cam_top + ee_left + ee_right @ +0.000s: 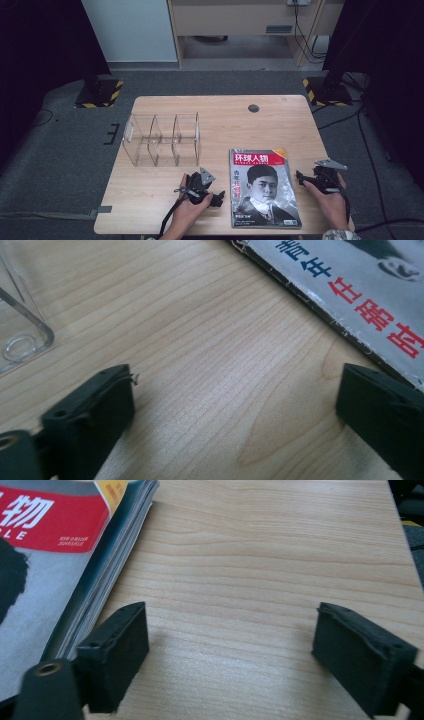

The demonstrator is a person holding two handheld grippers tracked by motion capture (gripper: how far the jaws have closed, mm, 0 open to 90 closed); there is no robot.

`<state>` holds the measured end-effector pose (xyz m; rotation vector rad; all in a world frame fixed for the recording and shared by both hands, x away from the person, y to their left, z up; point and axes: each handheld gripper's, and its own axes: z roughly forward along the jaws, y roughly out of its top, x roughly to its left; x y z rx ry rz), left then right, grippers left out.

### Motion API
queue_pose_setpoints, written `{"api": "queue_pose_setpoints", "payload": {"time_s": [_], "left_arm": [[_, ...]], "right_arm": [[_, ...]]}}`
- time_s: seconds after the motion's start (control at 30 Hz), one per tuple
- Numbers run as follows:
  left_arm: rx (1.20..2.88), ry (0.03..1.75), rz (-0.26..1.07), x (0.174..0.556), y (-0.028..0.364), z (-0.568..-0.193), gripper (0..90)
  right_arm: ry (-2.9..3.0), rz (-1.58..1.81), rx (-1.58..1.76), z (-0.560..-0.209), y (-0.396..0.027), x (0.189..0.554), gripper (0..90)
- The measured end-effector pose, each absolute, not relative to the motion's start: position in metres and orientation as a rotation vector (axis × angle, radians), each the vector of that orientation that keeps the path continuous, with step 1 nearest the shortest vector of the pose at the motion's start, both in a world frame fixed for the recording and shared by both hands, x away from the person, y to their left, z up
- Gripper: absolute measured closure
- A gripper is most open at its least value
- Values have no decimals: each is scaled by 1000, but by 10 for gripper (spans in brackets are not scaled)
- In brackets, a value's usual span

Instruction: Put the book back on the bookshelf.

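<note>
We find the magazine (264, 189) lying flat, cover up, on the near right part of the wooden table (220, 120), with one gripper at each side of it. Our left gripper (216, 197) rests just beside the magazine's left edge, jaws spread wide with only bare tabletop between them. Our right gripper (301, 177) sits just off the right edge, jaws likewise wide apart and holding nothing. A clear acrylic divider rack (162, 139) stands further back on the left, well apart from the magazine.
</note>
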<state>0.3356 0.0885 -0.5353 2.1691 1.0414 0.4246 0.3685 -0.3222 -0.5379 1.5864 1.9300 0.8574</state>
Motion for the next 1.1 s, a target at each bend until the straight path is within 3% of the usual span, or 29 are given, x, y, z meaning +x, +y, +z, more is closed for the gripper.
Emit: {"api": "queue_pose_setpoints", "payload": {"time_s": [0.27,0.63,0.77,0.8,0.9,0.97,1.1], "left_arm": [[2117,963,411,328,81,-526,78],[2078,884,375,324,61,-516,111],[2037,896,380,326,56,-516,192],[2024,885,388,325,53,-515,233],[2045,843,389,322,47,-518,323],[2061,837,363,323,42,-522,391],[2107,824,342,322,35,-529,427]], "right_arm": [[1839,962,1595,-526,-330,362,291],[1947,1080,1469,-515,-299,359,422],[1997,1095,1463,-517,-294,360,405],[2029,1103,1471,-521,-289,363,345],[2064,1110,1467,-523,-283,364,283],[2077,1103,1443,-523,-280,366,267],[2110,1089,1440,-527,-276,368,281]]}}
